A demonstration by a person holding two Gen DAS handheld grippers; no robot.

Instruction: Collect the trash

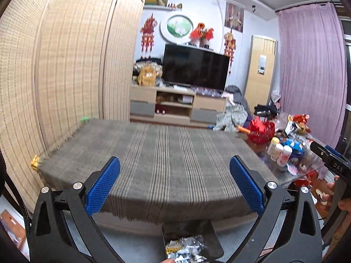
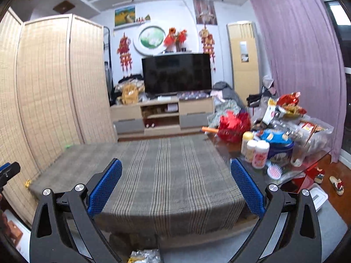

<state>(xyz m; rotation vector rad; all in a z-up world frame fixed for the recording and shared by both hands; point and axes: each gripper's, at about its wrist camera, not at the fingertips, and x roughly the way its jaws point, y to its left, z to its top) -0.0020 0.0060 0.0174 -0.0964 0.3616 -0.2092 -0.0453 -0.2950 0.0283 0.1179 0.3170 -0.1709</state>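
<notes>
A low table covered by a grey striped cloth (image 1: 166, 157) fills the middle of both views (image 2: 166, 175). A dark bin (image 1: 193, 239) with crumpled silver and yellow wrappers (image 1: 186, 249) stands on the floor just below the table's front edge; the wrappers also show in the right wrist view (image 2: 144, 256). A gold wrapper (image 1: 35, 163) lies at the table's left corner (image 2: 28, 184). A green scrap (image 1: 84, 119) lies at the far left corner. My left gripper (image 1: 174, 179) is open and empty above the front edge. My right gripper (image 2: 176, 182) is open and empty beside it.
A bamboo folding screen (image 1: 65, 76) stands along the left. A cluttered glass side table (image 2: 285, 149) with bottles, a hairbrush and snack bags stands at the right. A TV (image 1: 195, 65) on a cabinet is at the back. Slippers (image 2: 336, 185) lie on the floor at the right.
</notes>
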